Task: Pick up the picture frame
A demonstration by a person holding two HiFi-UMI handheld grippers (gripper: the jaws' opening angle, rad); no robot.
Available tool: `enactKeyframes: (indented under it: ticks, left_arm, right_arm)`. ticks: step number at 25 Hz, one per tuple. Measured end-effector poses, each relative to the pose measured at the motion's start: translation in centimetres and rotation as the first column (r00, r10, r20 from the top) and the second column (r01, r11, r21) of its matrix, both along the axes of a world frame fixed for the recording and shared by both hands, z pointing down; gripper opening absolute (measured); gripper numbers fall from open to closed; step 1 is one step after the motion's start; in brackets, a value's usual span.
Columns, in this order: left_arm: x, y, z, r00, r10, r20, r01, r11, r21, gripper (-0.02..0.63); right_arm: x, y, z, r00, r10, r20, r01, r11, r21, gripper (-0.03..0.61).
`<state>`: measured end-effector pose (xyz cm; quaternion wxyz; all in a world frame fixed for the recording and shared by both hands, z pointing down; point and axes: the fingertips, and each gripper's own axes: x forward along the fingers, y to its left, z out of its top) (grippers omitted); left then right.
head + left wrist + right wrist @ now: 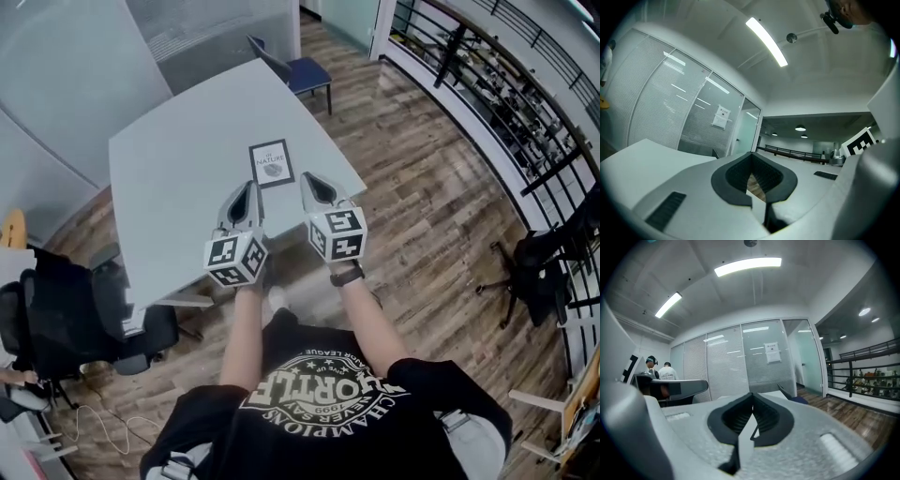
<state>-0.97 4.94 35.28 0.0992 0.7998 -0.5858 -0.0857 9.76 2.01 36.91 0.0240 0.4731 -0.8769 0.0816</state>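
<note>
We read "NATURE" in dark letters near the top of the picture frame (272,163), with a small round emblem under it; the smaller print above the word is too fine to make out. On the black shirt (323,412) below us, "CHAMPIONS" shows upside down in pale letters. A paper sign (722,116) hangs on the glass wall, but its print is too small to read.

The picture frame is a small upright rectangle with a thin dark border around a white sheet. It lies flat on the pale grey table (178,159), close to the table's near edge, between the two gripper tips and just ahead of them.

The left gripper (248,189) is clenched with nothing between its jaws, and the right gripper (309,178) is clenched and empty too. We cannot tell whether either tip touches the frame.

The table's near edge runs under both grippers and its right corner lies just beside the right gripper. The wooden floor (441,216) is open to the right. A black office chair (56,309) crowds the left corner, a blue chair (305,73) stands at the far corner, and a black railing (506,84) bounds the floor well apart on the right.
</note>
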Motion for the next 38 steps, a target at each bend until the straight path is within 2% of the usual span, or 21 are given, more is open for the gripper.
enactKeyframes:
  ticks: [12,19,24,27,34,38]
  left_arm:
    - [-7.4,-12.2,0.0,0.998,0.049,-0.026,-0.05,0.999,-0.02,0.006]
    - [-11.4,-16.2,1.0,0.997,0.072,-0.025,-0.073,0.997,-0.036,0.006]
    - [-14.5,-17.6,3.3,0.996,0.077,-0.052,-0.081,0.994,-0.071,0.006]
    - [-14.4,-17.9,5.0,0.992,0.101,-0.074,-0.108,0.989,-0.101,0.006]
    - [-10.7,-19.6,7.6,0.981,0.177,-0.076,-0.188,0.968,-0.164,0.006]
    - [-10.4,-22.0,7.3,0.985,0.157,-0.076,-0.164,0.982,-0.094,0.006]
  right_arm:
    - [-7.9,-11.7,-0.7,1.0,0.021,-0.012,-0.021,1.0,-0.008,-0.001]
    - [-12.3,-15.7,0.3,0.999,0.032,-0.007,-0.032,0.999,-0.023,-0.002]
    - [-15.3,-16.8,2.3,0.999,0.032,-0.017,-0.033,0.998,-0.053,0.0]
    - [-15.5,-16.7,3.9,0.998,0.042,-0.039,-0.045,0.996,-0.08,-0.002]
    - [-13.4,-18.1,6.0,0.996,0.069,-0.06,-0.076,0.989,-0.125,-0.002]
    - [-13.1,-21.5,7.3,0.997,0.048,-0.058,-0.056,0.988,-0.145,-0.002]
